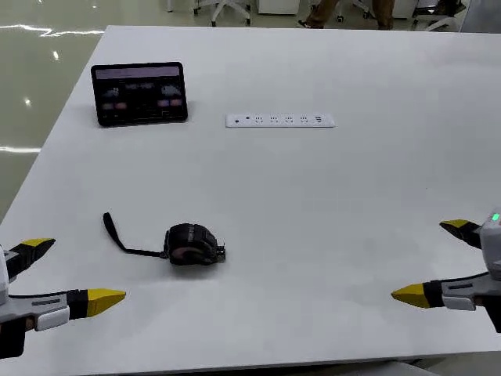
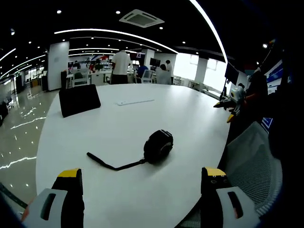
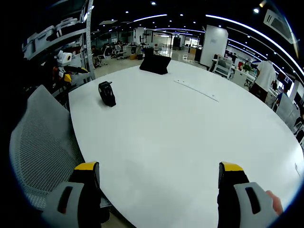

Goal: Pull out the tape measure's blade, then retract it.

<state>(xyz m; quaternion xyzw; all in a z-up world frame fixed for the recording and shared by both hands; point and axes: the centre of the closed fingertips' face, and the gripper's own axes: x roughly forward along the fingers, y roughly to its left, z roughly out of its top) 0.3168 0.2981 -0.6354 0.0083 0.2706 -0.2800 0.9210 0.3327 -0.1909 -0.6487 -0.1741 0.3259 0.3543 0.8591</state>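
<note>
Left gripper (image 1: pixel 82 270) jaws apart; tape measure (image 1: pixel 192 244) lies near, ahead of it; right gripper (image 1: pixel 423 260) likewise spread, well apart.

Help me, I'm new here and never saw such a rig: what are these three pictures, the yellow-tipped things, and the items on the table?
No robot: a person holds a two-jaw gripper with yellow tips in each hand. The head view, from a headset camera, looks down at the left gripper and right gripper. The two round pictures come from cameras riding on the grippers, looking between their jaws. On the white table are a black rounded tape measure with a black strap, blade not pulled out, a dark tablet propped upright and a white power strip. Both grippers are open and hold nothing.
</note>
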